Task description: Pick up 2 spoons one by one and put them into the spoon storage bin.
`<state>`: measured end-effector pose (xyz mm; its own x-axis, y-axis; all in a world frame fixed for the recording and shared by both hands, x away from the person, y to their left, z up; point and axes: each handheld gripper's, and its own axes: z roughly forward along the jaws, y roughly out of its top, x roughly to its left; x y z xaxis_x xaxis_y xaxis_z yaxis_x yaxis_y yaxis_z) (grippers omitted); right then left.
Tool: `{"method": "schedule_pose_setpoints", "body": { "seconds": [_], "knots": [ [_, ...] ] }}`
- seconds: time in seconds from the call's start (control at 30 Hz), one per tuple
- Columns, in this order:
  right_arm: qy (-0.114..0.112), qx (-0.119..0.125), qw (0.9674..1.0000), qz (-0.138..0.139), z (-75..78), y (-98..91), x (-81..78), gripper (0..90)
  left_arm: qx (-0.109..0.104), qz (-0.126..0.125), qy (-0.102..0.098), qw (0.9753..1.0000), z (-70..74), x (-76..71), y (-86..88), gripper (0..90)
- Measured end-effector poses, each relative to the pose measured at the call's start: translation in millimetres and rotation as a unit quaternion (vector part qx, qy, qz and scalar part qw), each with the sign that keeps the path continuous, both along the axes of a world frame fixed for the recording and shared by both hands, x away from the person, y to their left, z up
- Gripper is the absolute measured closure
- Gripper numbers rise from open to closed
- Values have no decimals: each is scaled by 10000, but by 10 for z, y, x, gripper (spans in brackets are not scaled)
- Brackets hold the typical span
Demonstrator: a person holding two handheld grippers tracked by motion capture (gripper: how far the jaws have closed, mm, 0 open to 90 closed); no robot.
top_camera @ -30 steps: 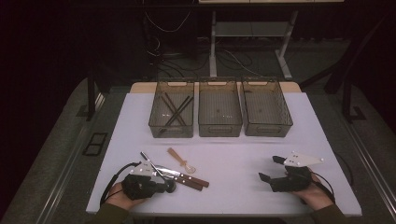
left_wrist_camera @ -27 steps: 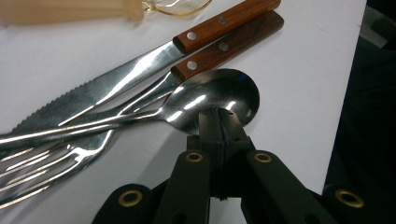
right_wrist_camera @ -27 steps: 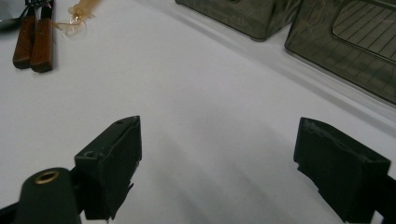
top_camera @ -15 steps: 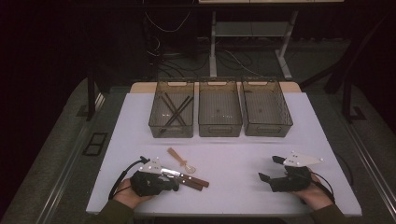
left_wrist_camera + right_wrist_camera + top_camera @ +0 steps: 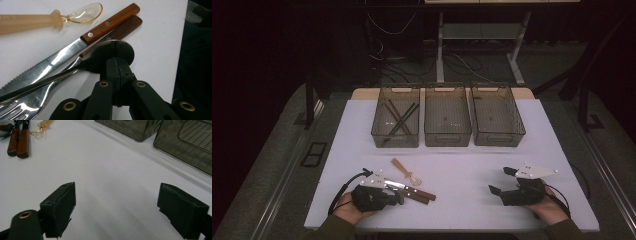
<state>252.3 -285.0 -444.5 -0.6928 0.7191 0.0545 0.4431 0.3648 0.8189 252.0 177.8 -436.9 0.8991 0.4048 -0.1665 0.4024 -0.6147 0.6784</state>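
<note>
I have the metal spoon point(image 5: 110, 53) pinched by the edge of its bowl in my left gripper point(image 5: 117, 65), whose jaws are pressed together on it. The spoon lies across the knife point(image 5: 75, 47) and the fork point(image 5: 37, 105), both with brown wooden handles, at the near left of the white table point(image 5: 462, 165). Just beyond the knife rests a clear amber plastic spoon point(image 5: 50, 18). In the high view my left gripper point(image 5: 398, 196) sits on that same cutlery heap. Well to the right of the knife, my right gripper point(image 5: 116, 207) rests low over bare table with its jaws spread wide and nothing between them. Far beyond the knife stand three smoky plastic bins point(image 5: 447, 122) in a row; the left bin point(image 5: 396, 122) holds dark chopsticks point(image 5: 399, 119).
</note>
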Motion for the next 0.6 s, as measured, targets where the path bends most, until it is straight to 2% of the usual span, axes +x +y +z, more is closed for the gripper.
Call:
{"method": "schedule_pose_setpoints", "body": {
  "seconds": [0.07, 0.2, 0.23, 0.33, 0.47, 0.6],
  "knots": [
    [1, 3, 10000, 0, 0, -1, 0, 154, -92, 14, -76, 9999, 34, -9, 25, 855],
    [-2, 5, 10000, 2, 1, 0, 1, 154, -183, 48, -305, 9994, 90, -19, 37, 746],
    [-2, -1, 10000, 2, 0, 0, 1, 154, -198, 82, -295, 9993, 100, -17, 36, 709],
    [-1, 1, 10000, 2, 0, 0, 1, 154, -213, 79, -289, 9993, 109, -13, 26, 684],
    [2, 3, 10000, -1, 1, -1, 0, 154, -56, -251, -13, 9997, 67, -48, -38, 796],
    [-12, 4, 10000, 10, 2, -1, -1, 154, 109, -405, 122, 9990, 9, -66, -108, 855]
  ]
}}
